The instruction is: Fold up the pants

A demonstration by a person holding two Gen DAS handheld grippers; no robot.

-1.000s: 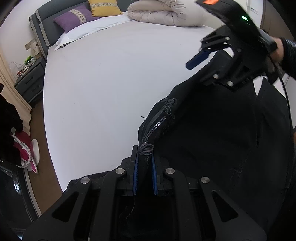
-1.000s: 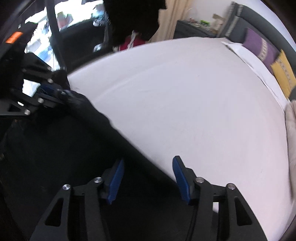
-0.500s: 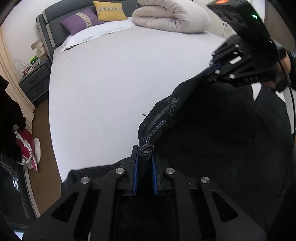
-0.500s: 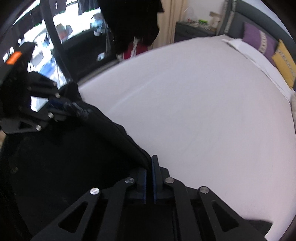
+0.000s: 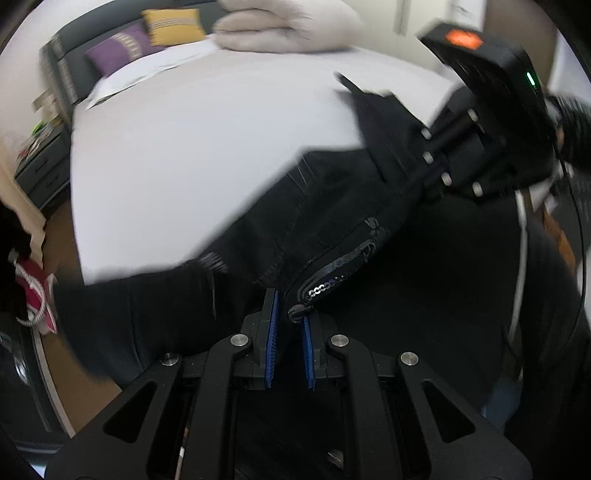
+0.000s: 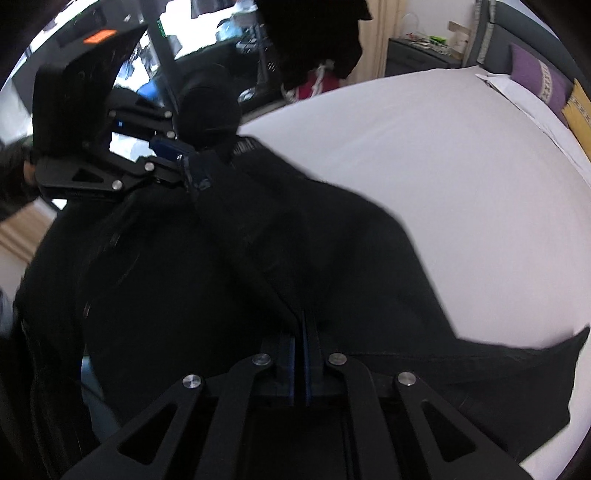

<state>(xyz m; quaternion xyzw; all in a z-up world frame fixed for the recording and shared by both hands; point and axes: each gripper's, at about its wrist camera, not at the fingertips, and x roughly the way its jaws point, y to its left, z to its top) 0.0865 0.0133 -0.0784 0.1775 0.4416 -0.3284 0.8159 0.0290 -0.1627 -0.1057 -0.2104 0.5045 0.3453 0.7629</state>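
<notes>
1. The left gripper (image 5: pixel 290 325) pinches the sequinned waistband edge of the black pants (image 5: pixel 332 206) between its blue pads.
2. The right gripper (image 6: pixel 302 347) has its pads pressed together on a fold of the same pants.
3. The pants hang stretched between both grippers over the near edge of the white bed (image 5: pixel 192 122).
4. A purple pillow (image 5: pixel 118 46), a yellow pillow (image 5: pixel 171 22) and a rolled duvet (image 5: pixel 284 27) lie at the bed's head.
</notes>
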